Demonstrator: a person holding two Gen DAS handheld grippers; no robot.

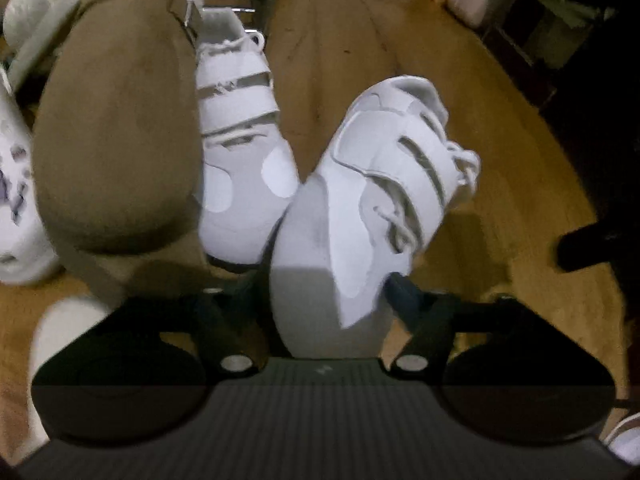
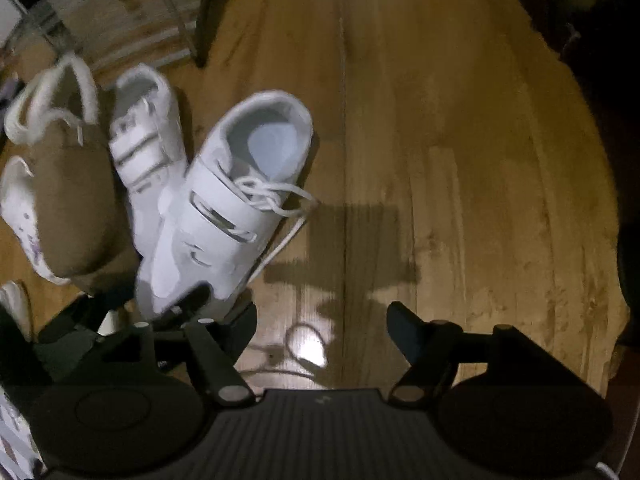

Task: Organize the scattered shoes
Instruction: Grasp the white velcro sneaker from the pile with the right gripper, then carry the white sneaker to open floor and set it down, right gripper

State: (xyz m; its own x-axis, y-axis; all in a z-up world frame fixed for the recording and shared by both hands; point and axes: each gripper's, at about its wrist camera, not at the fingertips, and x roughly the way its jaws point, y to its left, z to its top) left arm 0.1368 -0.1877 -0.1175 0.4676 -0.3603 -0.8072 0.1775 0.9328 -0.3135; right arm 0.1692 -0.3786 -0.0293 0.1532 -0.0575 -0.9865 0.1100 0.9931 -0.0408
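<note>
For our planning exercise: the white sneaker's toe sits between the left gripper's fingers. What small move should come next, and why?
Probably swing the white sneaker parallel to its mate: the left gripper seems clamped on its toe, which angles against the mate's.

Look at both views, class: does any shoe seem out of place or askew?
Yes. One white shoe lies slanted across its partner, toe between the left gripper fingers, laces trailing on the floor.
</note>
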